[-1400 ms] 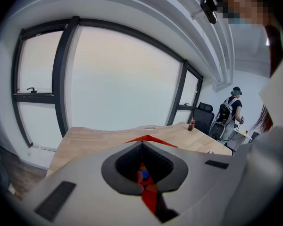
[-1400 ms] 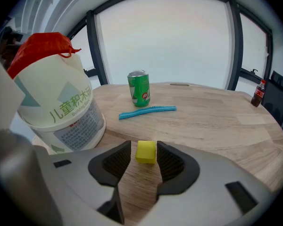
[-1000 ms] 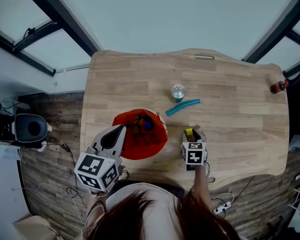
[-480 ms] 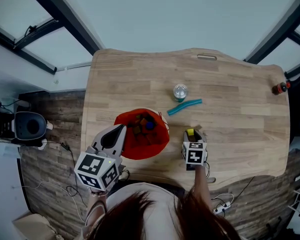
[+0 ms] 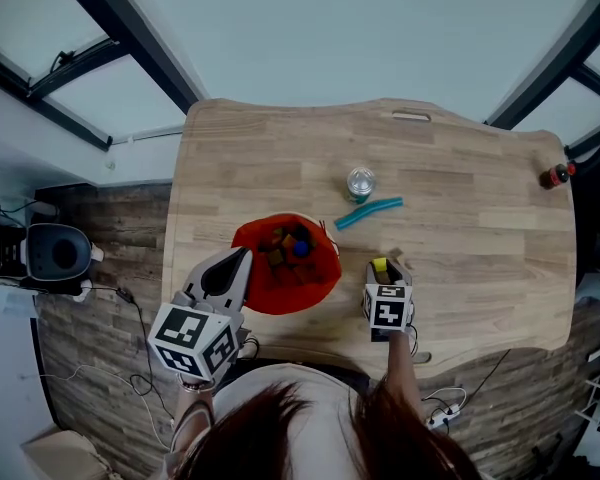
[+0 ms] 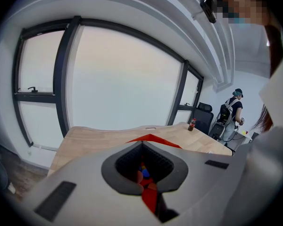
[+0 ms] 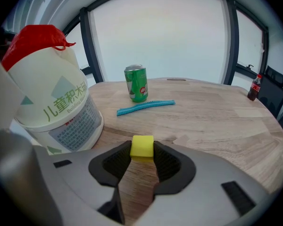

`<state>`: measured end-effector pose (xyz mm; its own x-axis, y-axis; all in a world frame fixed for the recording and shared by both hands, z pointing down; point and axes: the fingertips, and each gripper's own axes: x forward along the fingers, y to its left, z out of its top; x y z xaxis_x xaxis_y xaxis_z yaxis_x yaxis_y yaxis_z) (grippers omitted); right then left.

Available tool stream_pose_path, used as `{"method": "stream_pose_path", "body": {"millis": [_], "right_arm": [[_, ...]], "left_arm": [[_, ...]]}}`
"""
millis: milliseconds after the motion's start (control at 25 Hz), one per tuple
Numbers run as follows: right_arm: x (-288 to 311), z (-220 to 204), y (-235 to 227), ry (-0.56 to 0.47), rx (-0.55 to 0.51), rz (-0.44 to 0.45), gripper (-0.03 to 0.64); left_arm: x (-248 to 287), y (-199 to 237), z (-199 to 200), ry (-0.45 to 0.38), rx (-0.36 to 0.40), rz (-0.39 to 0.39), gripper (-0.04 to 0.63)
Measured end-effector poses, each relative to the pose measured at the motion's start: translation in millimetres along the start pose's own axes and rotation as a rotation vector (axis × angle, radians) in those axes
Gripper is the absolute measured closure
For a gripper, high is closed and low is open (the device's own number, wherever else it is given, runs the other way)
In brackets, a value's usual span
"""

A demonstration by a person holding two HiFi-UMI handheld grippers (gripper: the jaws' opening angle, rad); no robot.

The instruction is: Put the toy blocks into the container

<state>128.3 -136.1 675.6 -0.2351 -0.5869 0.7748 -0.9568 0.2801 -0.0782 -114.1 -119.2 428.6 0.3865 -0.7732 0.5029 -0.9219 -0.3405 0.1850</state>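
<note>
**Yellow block (image 7: 142,146) gripped, container (image 5: 285,290) on its left**

Right hand-held gripper (image 5: 388,266) is closed on the yellow block at the jaw tips, low over the counter (image 5: 480,268). The container stands just beside it on the left, with its rim higher than the block and other blocks (image 5: 285,248) already inside. Left hand-held gripper (image 6: 144,175) is pinched onto the red rim, likely steadying it. Next move probably needs a lift above the rim, then travel left.

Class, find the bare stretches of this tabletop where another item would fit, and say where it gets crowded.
Bare: the far left corner beyond the bucket, and the wide right stretch between the blue strip and the bottle. Crowded: the near middle, where bucket, can, left gripper and the right gripper with its yellow block cluster.
</note>
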Motion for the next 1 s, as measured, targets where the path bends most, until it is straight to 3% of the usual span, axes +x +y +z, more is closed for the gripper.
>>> {"method": "stream_pose_path", "body": {"millis": [1000], "right_arm": [[-55,24,15,-0.121,0.008,-0.038,0.458]], "left_arm": [[-35,1,8,-0.086,0.002,-0.039,0.584]]}}
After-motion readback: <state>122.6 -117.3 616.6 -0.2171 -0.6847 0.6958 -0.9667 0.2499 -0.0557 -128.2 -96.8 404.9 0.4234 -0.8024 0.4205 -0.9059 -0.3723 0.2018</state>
